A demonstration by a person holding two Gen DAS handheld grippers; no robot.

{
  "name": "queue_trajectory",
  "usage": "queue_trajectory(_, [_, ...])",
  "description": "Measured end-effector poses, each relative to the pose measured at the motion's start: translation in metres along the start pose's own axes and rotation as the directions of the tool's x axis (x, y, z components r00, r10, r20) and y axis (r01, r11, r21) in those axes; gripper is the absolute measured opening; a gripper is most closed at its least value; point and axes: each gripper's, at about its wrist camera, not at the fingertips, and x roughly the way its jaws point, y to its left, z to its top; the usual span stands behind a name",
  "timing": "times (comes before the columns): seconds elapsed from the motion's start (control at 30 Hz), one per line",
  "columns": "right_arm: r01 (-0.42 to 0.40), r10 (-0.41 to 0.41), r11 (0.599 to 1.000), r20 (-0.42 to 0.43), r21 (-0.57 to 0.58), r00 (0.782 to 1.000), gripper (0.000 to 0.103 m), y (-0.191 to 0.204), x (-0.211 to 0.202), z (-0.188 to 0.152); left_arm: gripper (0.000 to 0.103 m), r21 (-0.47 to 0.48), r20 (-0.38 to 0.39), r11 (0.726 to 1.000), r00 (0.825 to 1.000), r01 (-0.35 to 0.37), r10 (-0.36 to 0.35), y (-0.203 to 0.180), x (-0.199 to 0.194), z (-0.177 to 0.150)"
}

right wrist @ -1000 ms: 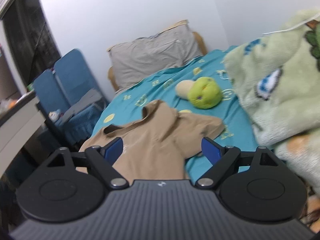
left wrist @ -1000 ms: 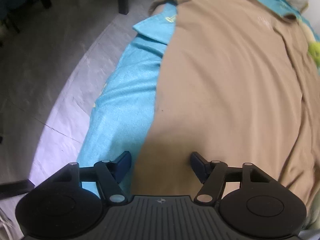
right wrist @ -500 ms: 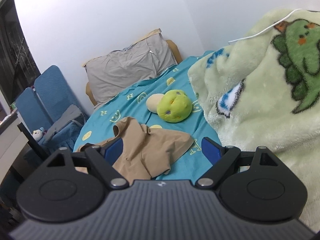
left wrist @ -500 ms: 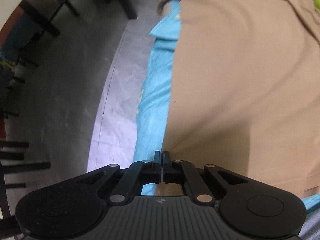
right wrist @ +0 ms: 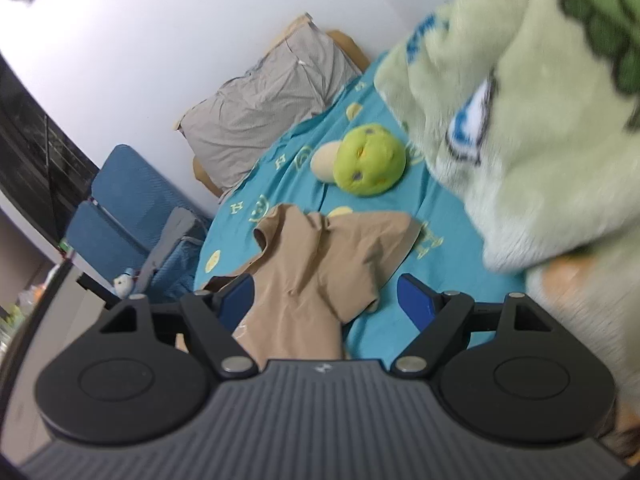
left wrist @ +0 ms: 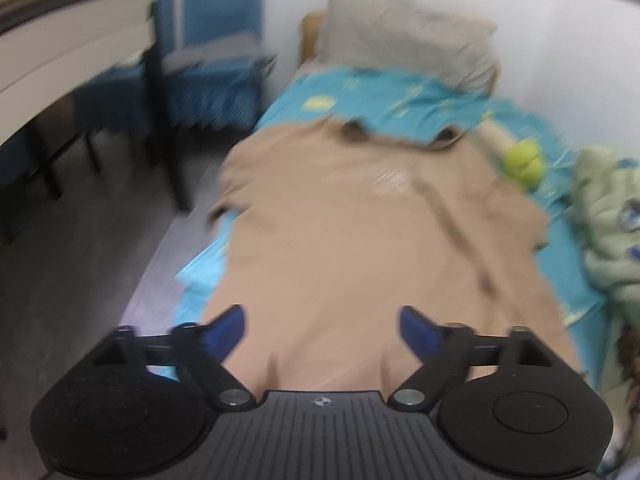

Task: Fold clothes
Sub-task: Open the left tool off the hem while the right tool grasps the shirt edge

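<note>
Left tongs (left wrist: 321,330): jaws just spread wide, released, nothing gripped between them; view is blurred. Tan shirt (left wrist: 360,248) is seen ahead of and below these tongs, laid flat along the bed (left wrist: 400,96), collar toward the far grey pillow (left wrist: 408,44). Right tongs (right wrist: 325,300): jaws apart, just narrowed slightly, nothing pinched. The shirt's upper part (right wrist: 320,256) lies beyond them, nearer the left finger. Green plush toy (right wrist: 370,160) sits farther off; a fleece blanket (right wrist: 520,120) is heaped to their right.
</note>
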Motion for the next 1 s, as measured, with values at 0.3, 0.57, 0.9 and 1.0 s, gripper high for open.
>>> queue_trajectory(0.3, [-0.009,0.032,0.939,-0.062,0.343,0.998,0.068,-0.024,0.088,-0.033,0.096,-0.135,0.009,0.989,0.998,0.067,-0.066,0.016,0.064,-0.059])
queue_trajectory(0.57, [0.029,-0.009,0.892,-0.047,0.451,0.999,0.053,-0.042,0.149,-0.053,0.096,-0.245,-0.065,0.965,0.991,0.096,-0.116,0.040,0.113,-0.067])
queue_trajectory(0.9, [0.087,-0.099,0.938,0.019,0.335,0.995,0.010,-0.036,0.162,-0.043,0.096,-0.231,-0.089,0.970,0.991,0.080,-0.103,0.034,0.135,-0.070])
queue_trajectory(1.0, [0.102,-0.138,0.941,0.089,0.322,0.986,0.007,-0.032,0.147,-0.034,0.096,-0.209,-0.084,0.976,0.993,0.064,-0.083,0.032,0.135,-0.071])
